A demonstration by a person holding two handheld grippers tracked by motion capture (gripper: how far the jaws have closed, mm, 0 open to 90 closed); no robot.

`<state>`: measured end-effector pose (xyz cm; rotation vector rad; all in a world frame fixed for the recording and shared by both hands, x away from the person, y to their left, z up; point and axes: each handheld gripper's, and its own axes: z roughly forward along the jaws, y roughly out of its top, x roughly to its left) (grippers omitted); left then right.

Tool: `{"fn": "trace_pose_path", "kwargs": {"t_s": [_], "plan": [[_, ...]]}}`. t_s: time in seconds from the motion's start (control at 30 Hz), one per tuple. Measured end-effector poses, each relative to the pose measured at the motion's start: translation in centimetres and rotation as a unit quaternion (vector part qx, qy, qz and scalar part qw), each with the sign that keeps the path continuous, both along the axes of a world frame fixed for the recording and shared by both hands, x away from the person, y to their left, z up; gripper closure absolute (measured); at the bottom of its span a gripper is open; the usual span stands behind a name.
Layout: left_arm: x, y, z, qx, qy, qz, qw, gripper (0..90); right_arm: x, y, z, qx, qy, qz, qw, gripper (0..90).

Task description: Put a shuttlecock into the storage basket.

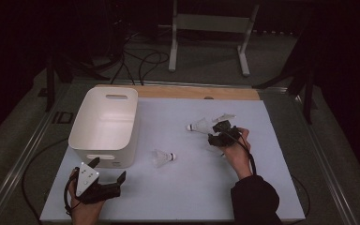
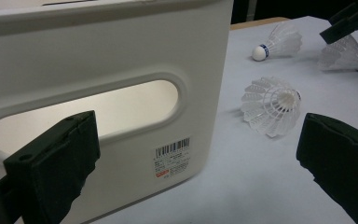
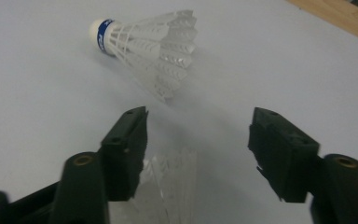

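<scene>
Three white shuttlecocks lie on the pale table sheet. One (image 1: 163,157) rests mid-table, just beyond my left gripper's open jaws in the left gripper view (image 2: 272,105). A second, with a blue band (image 1: 199,125), lies ahead of my right gripper (image 1: 215,132). The third (image 3: 168,186) lies low between the right gripper's (image 3: 200,121) open jaws, untouched, its feathers showing under the left jaw. My left gripper (image 1: 108,168) stands open near the front left, close against the white bin's (image 1: 105,126) near wall.
The bin has handle cut-outs and a barcode label (image 2: 172,156) on its near wall. A wooden strip (image 1: 201,93) runs along the table's far edge. Cables and a white stand (image 1: 211,28) sit on the floor beyond.
</scene>
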<state>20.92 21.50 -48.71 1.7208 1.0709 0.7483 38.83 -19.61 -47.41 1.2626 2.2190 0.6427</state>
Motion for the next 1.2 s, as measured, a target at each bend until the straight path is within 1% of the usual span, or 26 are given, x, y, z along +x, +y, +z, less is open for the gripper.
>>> {"fn": "trace_pose_path", "kwargs": {"t_s": [0.03,0.1,0.3,0.5,0.67,0.73,0.8,0.87,1.0,1.1,1.2], "plan": [[0.0,0.0,0.0,0.000,0.000,0.000,1.0000,0.0,-0.1,-0.1,0.1,0.001,0.001,-0.001,1.0000,42.2],[0.0,0.0,0.0,0.001,0.000,0.000,1.0000,0.0,-0.6,-0.5,0.3,0.005,0.011,-0.003,0.9999,46.3],[0.0,0.0,0.0,-0.001,-0.001,0.001,1.0000,0.0,-1.7,-1.2,1.2,0.009,0.018,0.001,0.9998,51.4],[-0.1,0.0,0.0,-0.001,-0.003,0.002,1.0000,0.0,-2.7,-2.1,2.0,0.016,0.027,-0.005,0.9995,56.7],[-0.1,0.0,0.0,0.000,-0.004,0.002,1.0000,0.0,-3.6,-2.9,2.1,0.022,0.033,-0.004,0.9992,61.6],[-0.1,0.0,0.0,0.000,-0.004,0.003,1.0000,0.0,-4.1,-3.3,1.9,0.022,0.037,-0.005,0.9991,66.0],[0.0,0.0,0.0,0.000,-0.004,0.003,1.0000,0.0,-4.4,-3.9,1.5,0.030,0.043,-0.004,0.9986,68.7],[0.0,-0.1,0.0,0.001,-0.004,0.003,1.0000,0.0,-4.7,-4.4,1.2,0.034,0.043,-0.010,0.9984,73.9],[0.0,0.0,0.0,0.000,-0.005,0.005,1.0000,0.0,-5.2,-5.1,0.9,0.048,0.044,-0.009,0.9978,82.9],[0.0,0.0,0.0,0.000,-0.005,0.006,1.0000,0.0,-5.4,-5.2,1.1,0.049,0.034,-0.009,0.9982,85.7],[0.1,0.0,0.0,0.000,-0.005,0.005,1.0000,0.0,-5.7,-5.2,1.4,0.055,0.027,-0.010,0.9981,88.0]]}}
